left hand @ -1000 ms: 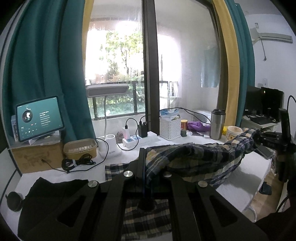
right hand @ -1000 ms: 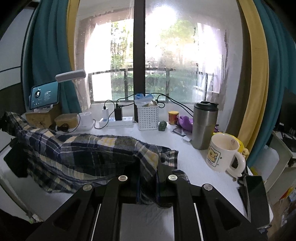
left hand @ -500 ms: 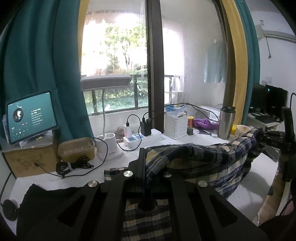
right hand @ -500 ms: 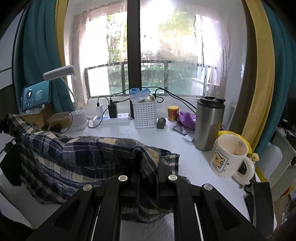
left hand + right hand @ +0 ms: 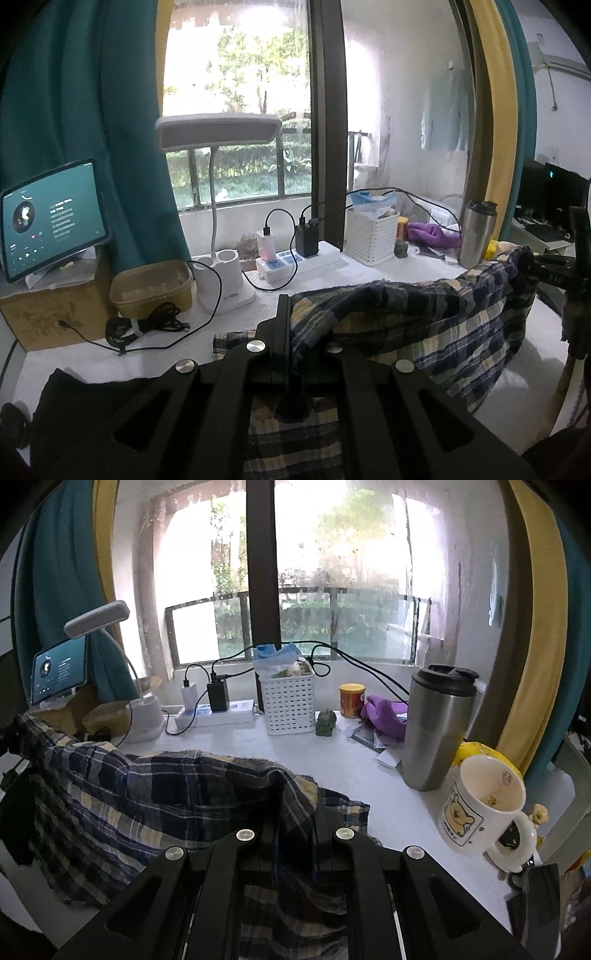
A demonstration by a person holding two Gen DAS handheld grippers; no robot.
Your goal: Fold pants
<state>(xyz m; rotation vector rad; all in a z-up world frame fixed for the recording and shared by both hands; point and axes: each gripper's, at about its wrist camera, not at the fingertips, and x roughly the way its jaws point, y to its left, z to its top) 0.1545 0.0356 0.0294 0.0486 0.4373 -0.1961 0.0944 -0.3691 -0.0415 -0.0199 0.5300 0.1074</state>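
Plaid pants held up between both grippers over a white table.

Left view: bare table (image 5: pixel 532 332) runs to its right edge, with floor beyond; clutter lines the window side: lamp (image 5: pixel 218 206), power strip (image 5: pixel 295 260), basket (image 5: pixel 371 232), flask (image 5: pixel 476 232), tablet (image 5: pixel 51 218) on a box. The left gripper (image 5: pixel 295 332) is clenched on one end of the pants (image 5: pixel 424 321), which span to the right gripper (image 5: pixel 550 271), their lower part draped onto the table. A dark cloth (image 5: pixel 85 398) lies lower left.
Right view: open table (image 5: pixel 388 771) lies ahead; mug (image 5: pixel 484 808) and flask (image 5: pixel 436 727) crowd the right edge. The right gripper (image 5: pixel 295 812) pinches the pants (image 5: pixel 147 805) bunched between its fingers; the fabric stretches left, sagging onto the table.
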